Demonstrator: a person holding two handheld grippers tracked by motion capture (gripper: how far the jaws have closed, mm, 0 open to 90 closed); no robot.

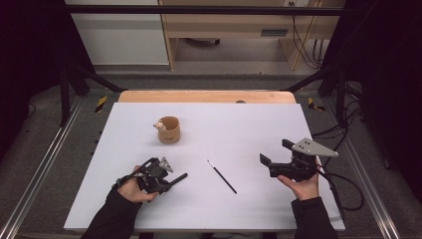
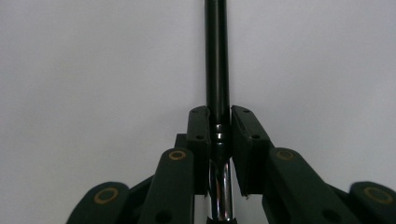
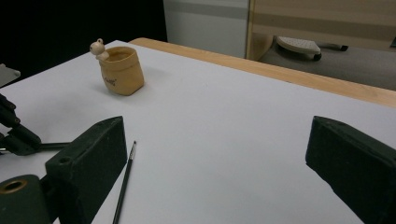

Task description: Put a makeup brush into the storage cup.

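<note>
Your left gripper [image 1: 175, 180] sits near the front left corner of the white rectangular worktop [image 1: 249, 124]. Its fingers [image 2: 201, 135] are clenched on a slim black rod-shaped pen with a shiny metal section [image 2: 217, 70]; in the left gripper view the rod runs straight out between the two pads and lies over the white surface.

Your right gripper [image 1: 272, 158] sits near the right edge of the worktop, towards the front. Its fingers [image 3: 93, 158] are released, standing wide apart with nothing between them.

A thin black paintbrush with a pale tip [image 1: 222, 177] lies flat on the worktop between the two grippers, apart from both. A small tan sack-shaped holder with a little figure on its rim [image 1: 168, 129] stands upright left of centre, well behind your left gripper.
</note>
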